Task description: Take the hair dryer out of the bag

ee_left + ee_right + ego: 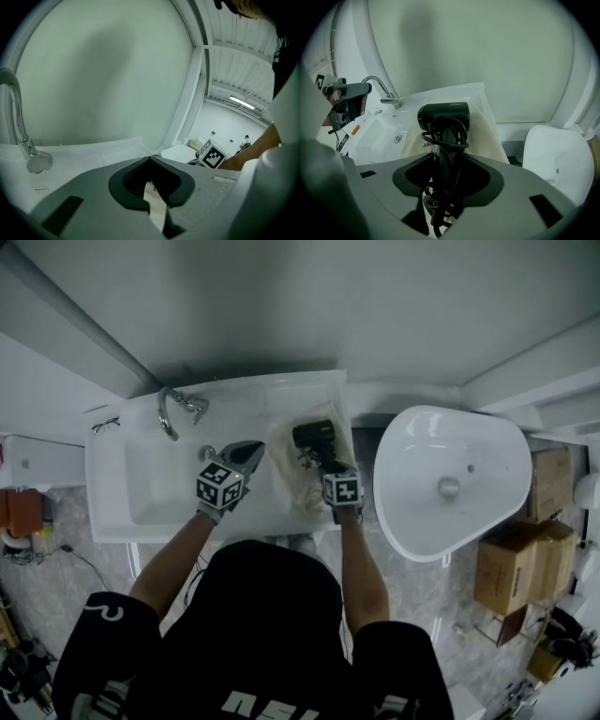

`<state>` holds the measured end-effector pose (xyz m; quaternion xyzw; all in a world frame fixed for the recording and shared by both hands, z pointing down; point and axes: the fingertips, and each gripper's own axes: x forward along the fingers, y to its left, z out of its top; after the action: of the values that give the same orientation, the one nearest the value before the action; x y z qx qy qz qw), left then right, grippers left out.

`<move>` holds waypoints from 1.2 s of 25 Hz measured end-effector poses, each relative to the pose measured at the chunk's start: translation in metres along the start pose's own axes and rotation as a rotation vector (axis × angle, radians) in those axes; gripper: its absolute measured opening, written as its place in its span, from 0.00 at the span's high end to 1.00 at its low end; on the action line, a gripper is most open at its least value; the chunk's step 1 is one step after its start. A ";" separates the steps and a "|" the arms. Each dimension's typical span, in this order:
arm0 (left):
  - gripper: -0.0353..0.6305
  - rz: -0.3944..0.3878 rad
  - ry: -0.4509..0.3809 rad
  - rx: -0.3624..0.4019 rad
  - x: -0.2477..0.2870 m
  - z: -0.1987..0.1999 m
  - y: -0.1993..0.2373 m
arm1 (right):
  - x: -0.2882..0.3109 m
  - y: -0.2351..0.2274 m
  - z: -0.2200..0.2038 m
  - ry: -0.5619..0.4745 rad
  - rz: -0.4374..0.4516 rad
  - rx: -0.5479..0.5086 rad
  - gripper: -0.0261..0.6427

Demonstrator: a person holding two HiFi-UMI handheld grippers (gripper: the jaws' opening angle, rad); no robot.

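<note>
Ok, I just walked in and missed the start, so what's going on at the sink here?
A person at a white sink counter has a gripper in each hand. The left gripper is shut on a strip of the cream bag. The right gripper is closed round the handle and coiled cord of the black hair dryer, which shows fully outside the bag, over its cloth.

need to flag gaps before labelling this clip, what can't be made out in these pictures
Right gripper view: the print on the bag, partly covered by the hair dryer.
Right gripper view: the plug end of the cord, tangled and cut off by the bottom edge.
Left gripper view: most of the bag, behind the left tool; only a strip shows.
Head view: a small dark item on the counter corner, too small.
</note>
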<state>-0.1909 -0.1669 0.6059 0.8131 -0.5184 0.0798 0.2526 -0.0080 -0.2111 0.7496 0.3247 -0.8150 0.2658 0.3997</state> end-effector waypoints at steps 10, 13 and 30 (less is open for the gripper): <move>0.95 -0.010 0.014 0.001 0.001 0.000 -0.005 | -0.002 0.000 -0.002 -0.044 -0.027 0.037 0.69; 0.95 -0.009 0.007 0.003 0.000 0.002 -0.010 | -0.016 -0.004 0.007 -0.085 -0.033 0.026 0.69; 0.95 -0.048 -0.086 0.070 0.015 0.051 -0.068 | -0.174 -0.013 0.103 -0.506 0.047 0.034 0.97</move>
<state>-0.1312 -0.1809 0.5460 0.8363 -0.5059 0.0569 0.2034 0.0338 -0.2357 0.5533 0.3686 -0.8917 0.1989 0.1713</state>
